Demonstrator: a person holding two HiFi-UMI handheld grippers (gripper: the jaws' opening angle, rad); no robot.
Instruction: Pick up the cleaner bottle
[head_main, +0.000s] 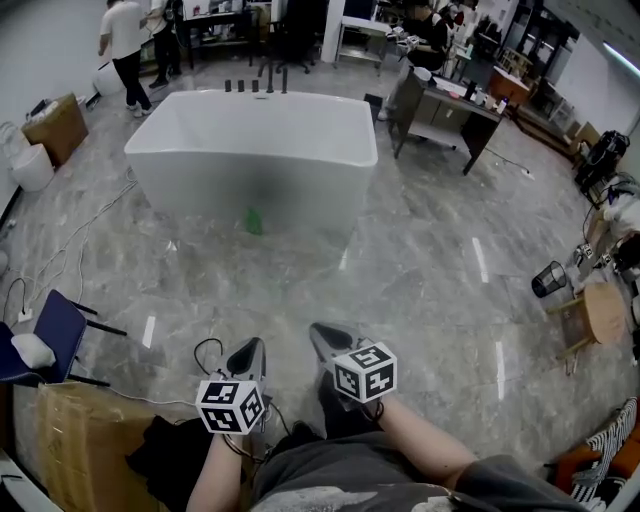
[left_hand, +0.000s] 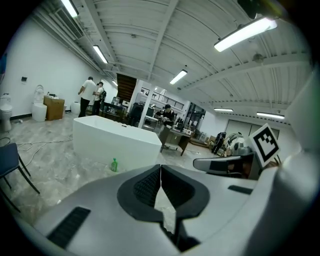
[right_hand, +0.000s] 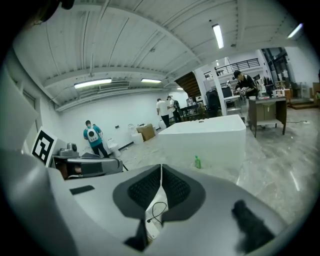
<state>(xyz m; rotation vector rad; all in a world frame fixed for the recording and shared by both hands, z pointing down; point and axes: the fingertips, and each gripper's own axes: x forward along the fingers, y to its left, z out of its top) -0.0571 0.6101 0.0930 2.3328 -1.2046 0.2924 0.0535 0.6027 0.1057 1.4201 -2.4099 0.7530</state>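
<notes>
The cleaner bottle (head_main: 255, 221) is small and green and stands upright on the grey marble floor, against the front of the white bathtub (head_main: 300, 190). It also shows far off in the left gripper view as the bottle (left_hand: 114, 165), and in the right gripper view as the bottle (right_hand: 197, 162). Both grippers are held close to the person's body, well short of it. My left gripper (head_main: 248, 356) has its jaws together with nothing between them, as does my right gripper (head_main: 326, 342). In their own views the left gripper (left_hand: 160, 172) and right gripper (right_hand: 161, 172) show pads meeting.
A blue chair (head_main: 55, 330) and a cardboard box (head_main: 80, 440) stand at the near left, with cables across the floor. A black bin (head_main: 548, 280) and a wooden stool (head_main: 600, 315) are at the right. A desk (head_main: 450, 110) and people (head_main: 125, 50) are beyond the tub.
</notes>
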